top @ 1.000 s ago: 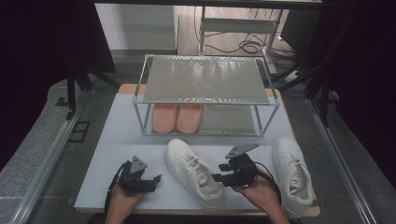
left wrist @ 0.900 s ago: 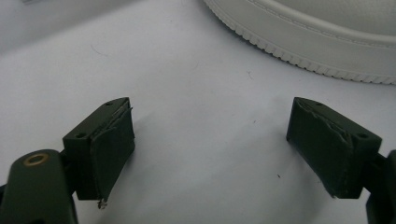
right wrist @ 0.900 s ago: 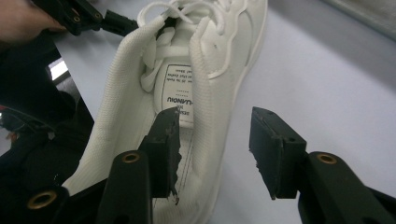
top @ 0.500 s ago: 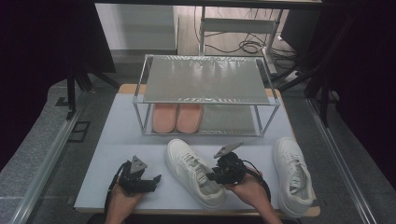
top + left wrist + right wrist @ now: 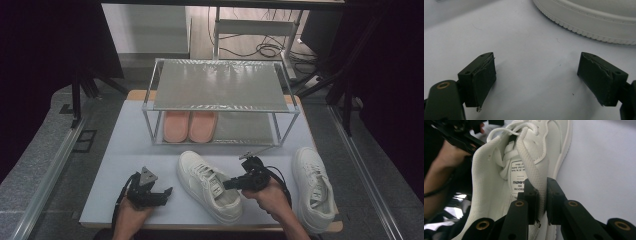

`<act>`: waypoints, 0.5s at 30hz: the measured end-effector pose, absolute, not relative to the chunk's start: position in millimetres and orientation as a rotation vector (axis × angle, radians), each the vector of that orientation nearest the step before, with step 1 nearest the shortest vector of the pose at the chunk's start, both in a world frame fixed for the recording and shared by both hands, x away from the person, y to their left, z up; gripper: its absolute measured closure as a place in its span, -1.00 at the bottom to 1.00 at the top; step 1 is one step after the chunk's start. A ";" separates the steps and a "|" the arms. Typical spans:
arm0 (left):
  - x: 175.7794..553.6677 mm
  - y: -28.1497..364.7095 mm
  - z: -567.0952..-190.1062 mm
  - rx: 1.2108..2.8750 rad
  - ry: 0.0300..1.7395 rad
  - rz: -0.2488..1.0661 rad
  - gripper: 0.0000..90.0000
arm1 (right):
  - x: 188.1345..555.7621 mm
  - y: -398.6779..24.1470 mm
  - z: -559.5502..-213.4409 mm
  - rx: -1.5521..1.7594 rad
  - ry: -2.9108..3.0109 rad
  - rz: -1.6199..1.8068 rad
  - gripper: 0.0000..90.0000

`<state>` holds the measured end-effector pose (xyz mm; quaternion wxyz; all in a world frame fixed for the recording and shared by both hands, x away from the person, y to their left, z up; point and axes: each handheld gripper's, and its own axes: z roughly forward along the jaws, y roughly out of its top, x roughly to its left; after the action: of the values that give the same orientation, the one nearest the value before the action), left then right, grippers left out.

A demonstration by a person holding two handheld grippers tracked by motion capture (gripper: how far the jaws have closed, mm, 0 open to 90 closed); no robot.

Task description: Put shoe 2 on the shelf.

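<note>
While pinching the near sneaker (image 5: 524, 170) by its collar wall with right gripper (image 5: 542, 195) (jaws just closing), kept left gripper (image 5: 536, 72) wide, empty, ready.

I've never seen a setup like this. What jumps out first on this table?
The right gripper pinching the collar of a white sneaker at the table's near middle; its jaws have just been closing on that fabric. A second white sneaker lies at the right edge. Behind them, a pair of pink slippers sits on the lower shelf of a metal shoe rack.
</note>
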<state>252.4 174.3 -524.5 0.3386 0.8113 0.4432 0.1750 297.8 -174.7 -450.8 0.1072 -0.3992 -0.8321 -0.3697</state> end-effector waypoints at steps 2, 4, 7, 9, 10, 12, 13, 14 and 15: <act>252.3 174.2 -524.5 2.112 1.156 0.456 -0.66 | 300.1 -178.3 -451.4 -1.180 -2.398 -1.102 0.80; 252.3 174.2 -524.5 2.113 1.156 0.456 -0.66 | 300.6 -179.4 -451.9 -1.185 -2.382 -1.109 0.80; 252.3 174.2 -524.5 2.113 1.156 0.455 -0.66 | 302.1 -183.3 -453.9 -1.193 -2.317 -1.132 0.81; 252.3 174.2 -524.5 2.112 1.156 0.455 -0.66 | 302.4 -185.3 -453.8 -1.195 -2.282 -1.151 0.81; 252.3 174.2 -524.5 2.113 1.156 0.455 -0.66 | 302.4 -186.0 -453.5 -1.192 -2.272 -1.158 0.81; 252.3 174.2 -524.5 2.111 1.156 0.455 -0.66 | 302.0 -187.4 -450.0 -1.177 -2.249 -1.190 0.81; 252.3 174.2 -524.5 2.111 1.156 0.455 -0.66 | 302.0 -187.9 -448.6 -1.172 -2.241 -1.204 0.81; 252.3 173.8 -524.8 2.105 1.159 0.456 -0.66 | 302.0 -188.3 -447.0 -1.169 -2.232 -1.216 0.81; 252.3 173.8 -524.8 2.105 1.159 0.456 -0.66 | 302.0 -188.3 -447.0 -1.169 -2.232 -1.216 0.81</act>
<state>252.3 173.8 -524.8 0.3409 0.8091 0.4456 0.1752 302.0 -188.3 -447.0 0.1710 -0.4117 -0.7860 -0.4283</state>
